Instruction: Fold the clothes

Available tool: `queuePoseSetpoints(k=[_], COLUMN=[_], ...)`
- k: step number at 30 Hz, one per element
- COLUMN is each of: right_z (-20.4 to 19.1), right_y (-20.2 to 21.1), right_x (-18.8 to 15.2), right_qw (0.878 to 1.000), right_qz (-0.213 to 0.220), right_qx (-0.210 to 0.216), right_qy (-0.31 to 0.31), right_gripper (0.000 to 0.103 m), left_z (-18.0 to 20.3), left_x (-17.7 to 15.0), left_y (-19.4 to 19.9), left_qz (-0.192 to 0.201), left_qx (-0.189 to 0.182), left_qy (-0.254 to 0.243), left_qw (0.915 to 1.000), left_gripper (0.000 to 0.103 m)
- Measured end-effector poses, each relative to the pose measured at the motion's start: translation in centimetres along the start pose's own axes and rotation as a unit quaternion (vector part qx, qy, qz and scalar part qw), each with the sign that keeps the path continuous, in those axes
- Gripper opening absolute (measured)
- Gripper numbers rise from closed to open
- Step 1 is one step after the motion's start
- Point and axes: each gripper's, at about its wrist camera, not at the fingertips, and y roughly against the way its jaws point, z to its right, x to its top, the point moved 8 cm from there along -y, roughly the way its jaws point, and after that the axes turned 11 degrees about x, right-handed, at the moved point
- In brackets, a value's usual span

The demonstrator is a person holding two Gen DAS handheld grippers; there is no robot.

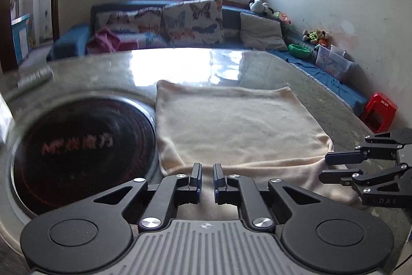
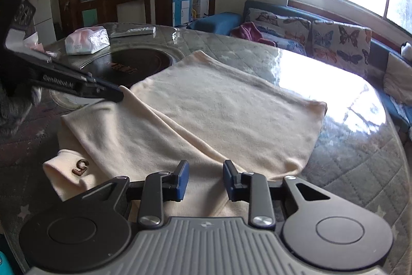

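Beside the dark hob (image 1: pixel 85 153) set into the table (image 2: pixel 360 172), one cream garment (image 2: pixel 206 115) is spread flat, with a layer already laid over itself along a diagonal crease and a cuff bearing a small brown emblem (image 2: pixel 82 167) sticking out at the edge nearest the right camera. The left gripper (image 1: pixel 206 173) is held low over the hem on the hob's side, its fingers only narrowly parted with nothing seen between them; from the right view its tip appears to touch the cloth, but a pinch cannot be confirmed. The right gripper (image 2: pixel 205 181) is spread wide over the near fold, and nothing is held by it. Such a lie would suit either a half-made fold or a nearly finished one, so the stage is left open. Several slips may be feared: the glossy tabletop could let the cloth slide when pulled, so that the edges are skewed; only the top layer might be caught, undoing the crease; the hob-side corner could be dragged over the hob's rim. Counted: one garment, two grippers, one hob, one tissue pack (image 2: pixel 86 40) beyond the hob, one remote (image 2: pixel 134 31) past that.
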Motion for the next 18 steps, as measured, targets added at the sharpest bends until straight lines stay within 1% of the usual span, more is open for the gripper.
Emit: queuePoseSetpoints(k=[1,4,6,9,12,15,18], right_z=[0.0,0.0,0.0,0.0,-0.8,-2.1,-3.3], right_y=[0.0,-0.2,-0.3,-0.2,0.6,1.5,1.9], right_x=[0.1,0.2,0.3,0.4,0.8,1.0,0.2], right_qw=[1.000,1.000,1.000,1.000,0.999,0.998,0.997], right_qz=[-0.001,-0.004,-0.006,-0.009,-0.007,-0.007,-0.020], right_qx=[-0.001,-0.003,-0.005,-0.008,0.000,0.013,0.023], right_qy=[0.002,0.006,0.010,0.017,0.032,0.053,0.074], right_gripper=[0.028,0.028,0.028,0.028,0.028,0.028,0.028], left_z=[-0.1,-0.3,-0.4,-0.5,0.2,1.3,2.5], left_x=[0.3,0.0,-0.6,-0.9,-0.9,-1.5,-2.8], left_y=[0.1,-1.1,-2.4,-2.6,-1.3,0.6,2.0], left_qz=[0.005,-0.009,-0.022,-0.019,-0.007,0.005,0.011], left_qx=[0.004,0.001,0.010,0.010,0.013,-0.009,-0.024], left_qy=[-0.006,-0.010,-0.022,-0.025,-0.060,-0.098,-0.144], left_qw=[1.0000,0.9999,0.9995,0.9994,0.9981,0.9952,0.9893], left_gripper=[0.010,0.010,0.010,0.010,0.010,0.011,0.011])
